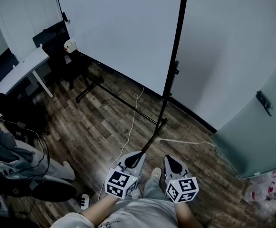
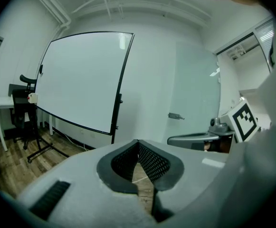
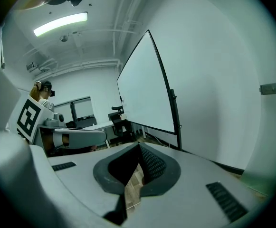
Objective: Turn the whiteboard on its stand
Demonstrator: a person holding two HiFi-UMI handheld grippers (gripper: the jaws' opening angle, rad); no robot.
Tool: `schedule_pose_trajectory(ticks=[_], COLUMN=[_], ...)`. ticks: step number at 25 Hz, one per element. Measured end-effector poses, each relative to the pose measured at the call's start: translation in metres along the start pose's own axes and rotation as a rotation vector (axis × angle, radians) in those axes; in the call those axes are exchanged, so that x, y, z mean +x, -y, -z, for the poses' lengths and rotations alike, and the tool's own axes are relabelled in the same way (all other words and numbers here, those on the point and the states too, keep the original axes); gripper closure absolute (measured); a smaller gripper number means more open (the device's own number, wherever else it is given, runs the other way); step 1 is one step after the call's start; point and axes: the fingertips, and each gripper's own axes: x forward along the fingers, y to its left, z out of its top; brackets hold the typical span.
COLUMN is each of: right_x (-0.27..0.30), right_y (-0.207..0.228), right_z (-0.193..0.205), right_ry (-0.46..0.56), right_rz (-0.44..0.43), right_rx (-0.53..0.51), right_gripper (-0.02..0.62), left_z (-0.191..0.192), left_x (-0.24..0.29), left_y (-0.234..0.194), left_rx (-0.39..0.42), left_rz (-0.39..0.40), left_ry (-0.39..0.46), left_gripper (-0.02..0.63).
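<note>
— Whiteboard (image 1: 118,27)?
— Upright on its stand (image 1: 173,70), ahead in the room, close to the white wall (image 1: 223,56). Seen edge-on from the head view, with the black post at the near edge.
— And the foot of the stand?
— Down on the wooden floor (image 1: 95,127), a black bar reaching toward the camera.
— Touched by anything?
— No. Well apart from both grippers.
— Left gripper (image 1: 141,153)?
— Low in the head view, pointed toward the stand. Jaws clenched, tips together, holding nothing, only floor showing through the gap behind them.
— Right gripper (image 1: 168,157)?
— Just beside the left one, pointed much the same way. Jaws likewise clenched on nothing.
— Anything on the floor between?
— A pale cable (image 1: 130,122), trailing from the wall past the stand's foot toward the grippers.
— Further out?
— To the left, a black chair (image 1: 57,46) beside a white surface (image 1: 14,75). Nearer, at the left edge, a seated person (image 1: 14,160), legs stretched across the floor. To the right, a frosted door (image 1: 252,127) with a handle.
</note>
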Motion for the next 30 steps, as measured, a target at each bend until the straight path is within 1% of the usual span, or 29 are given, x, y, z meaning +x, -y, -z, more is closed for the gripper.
schedule_pose_trajectory(ticks=[3,7,9,13,16,23,28,30], right_x=[0.016,0.037,0.048,0.069,0.083,0.106,0.117,0.121], right_y=[0.01,0.028,0.038,0.061,0.082,0.112,0.116,0.119], right_z=[-0.011,-0.031,-0.044,-0.072,-0.089,-0.112,-0.122,-0.124], right_ry=[0.004,0.012,0.024,0.046,0.052,0.06,0.054,0.06], right_rz=[-0.012,-0.02,-0.028,-0.053,-0.054,-0.11,-0.145,-0.145], right_rx=[-0.015,-0.062,-0.065,-0.097,-0.104,-0.098,-0.104,-0.103], right_gripper=[0.588,0.589,0.589,0.589,0.589,0.588,0.588,0.588], left_z=[-0.008,-0.021,-0.029,-0.05,-0.066,-0.087,-0.095,-0.095], left_x=[0.016,0.042,0.057,0.09,0.113,0.148,0.155,0.159], left_y=[-0.009,-0.02,-0.025,-0.035,-0.041,-0.042,-0.044,-0.046], left_rx=[-0.003,0.0,-0.001,0.0,0.001,0.002,0.0,-0.001], left_rz=[-0.007,-0.009,-0.013,-0.027,-0.046,-0.084,-0.097,-0.096], left_ry=[-0.002,0.003,0.007,0.029,0.051,0.062,0.053,0.047], left_gripper=[0.595,0.595,0.595,0.595,0.595,0.595,0.595,0.595])
